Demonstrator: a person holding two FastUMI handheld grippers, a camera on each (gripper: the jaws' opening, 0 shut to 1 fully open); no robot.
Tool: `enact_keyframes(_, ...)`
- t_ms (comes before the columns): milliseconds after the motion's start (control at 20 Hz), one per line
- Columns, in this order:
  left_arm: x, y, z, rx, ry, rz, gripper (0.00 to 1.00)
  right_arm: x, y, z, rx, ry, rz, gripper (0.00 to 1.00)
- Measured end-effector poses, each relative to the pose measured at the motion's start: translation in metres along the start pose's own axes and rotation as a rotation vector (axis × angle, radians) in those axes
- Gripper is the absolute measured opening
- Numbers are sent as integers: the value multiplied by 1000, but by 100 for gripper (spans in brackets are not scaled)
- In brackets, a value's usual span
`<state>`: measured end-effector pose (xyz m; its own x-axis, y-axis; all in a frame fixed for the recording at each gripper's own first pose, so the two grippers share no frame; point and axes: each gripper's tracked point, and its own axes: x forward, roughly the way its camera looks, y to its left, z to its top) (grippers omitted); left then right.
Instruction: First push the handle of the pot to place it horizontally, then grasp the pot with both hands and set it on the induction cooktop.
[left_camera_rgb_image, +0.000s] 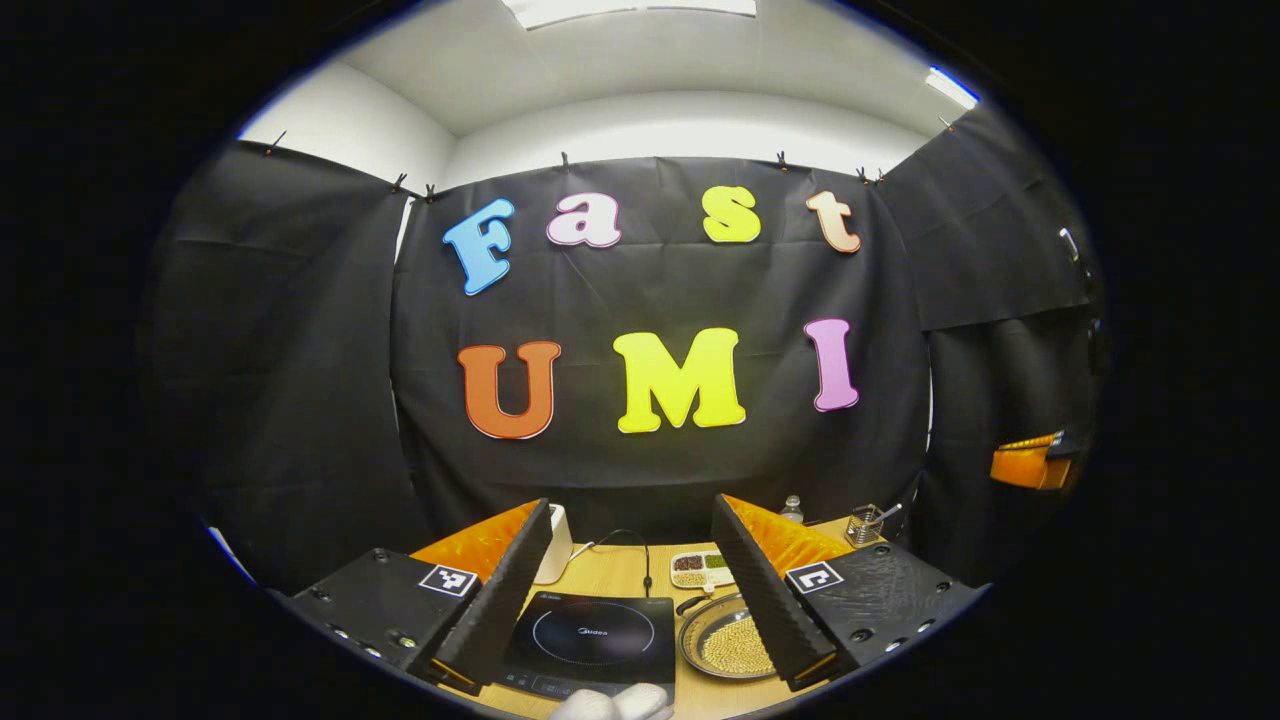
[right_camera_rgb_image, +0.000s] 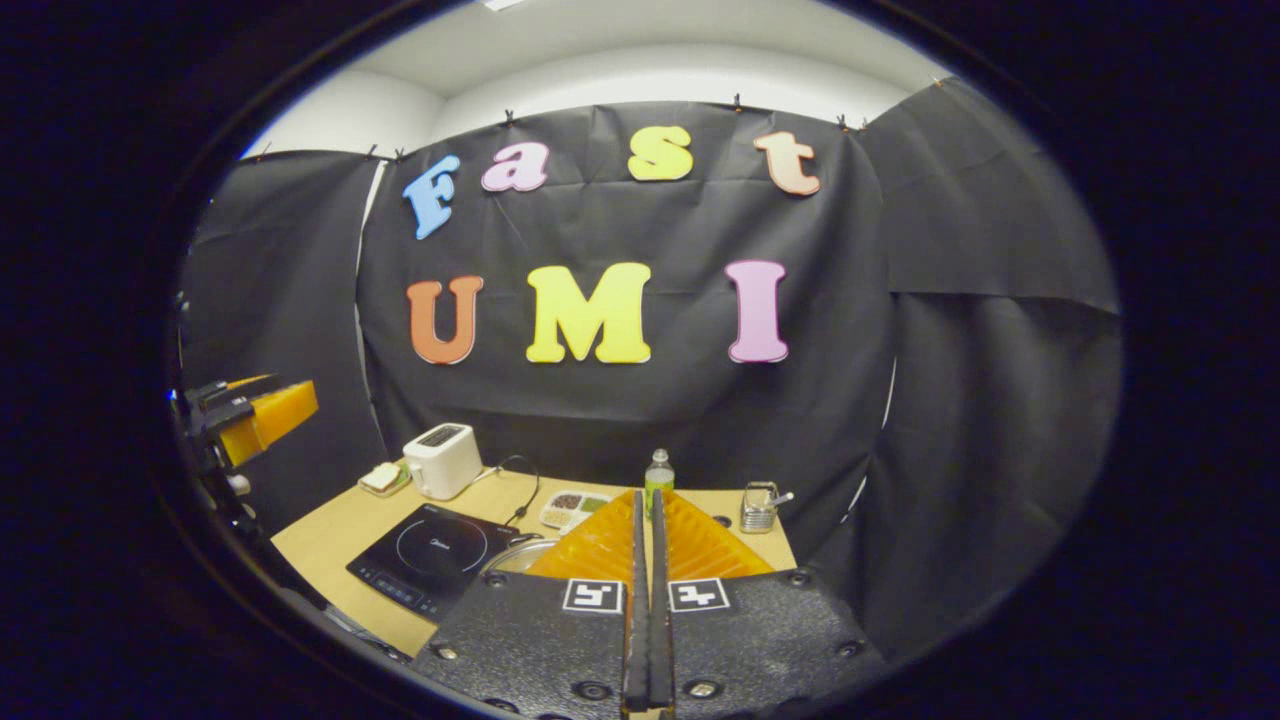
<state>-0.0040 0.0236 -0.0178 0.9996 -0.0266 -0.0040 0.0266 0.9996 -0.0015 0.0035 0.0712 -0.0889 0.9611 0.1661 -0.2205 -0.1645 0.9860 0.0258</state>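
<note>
Left gripper (left_camera_rgb_image: 632, 590) fingers spread above cooktop (left_camera_rgb_image: 592, 636) and pot (left_camera_rgb_image: 728, 640); right gripper (right_camera_rgb_image: 647, 600) fingers pressed together, toaster (right_camera_rgb_image: 442, 459) beyond.

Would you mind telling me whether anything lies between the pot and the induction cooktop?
Nothing visible does: the pot sits on the table right beside the induction cooktop, whose top is bare.

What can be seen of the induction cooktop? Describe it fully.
The induction cooktop is a flat black slab with a glossy top, a thin ring marked in its middle and a control strip along its near edge. It lies flat on the wooden table, nothing on it. A pan holding pale grains sits close beside it.
</note>
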Motion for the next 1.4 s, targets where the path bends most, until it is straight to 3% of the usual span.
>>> enact_keyframes(900,-13,27,-20,7,26,31,96,70,84,-268,-73,428,174,4)
enact_keyframes(1100,-13,30,-23,14,31,42,96,76,91,-307,-70,518,187,4)
enact_keyframes(1400,-15,36,-32,11,56,64,96,85,85,-330,-83,578,183,4)
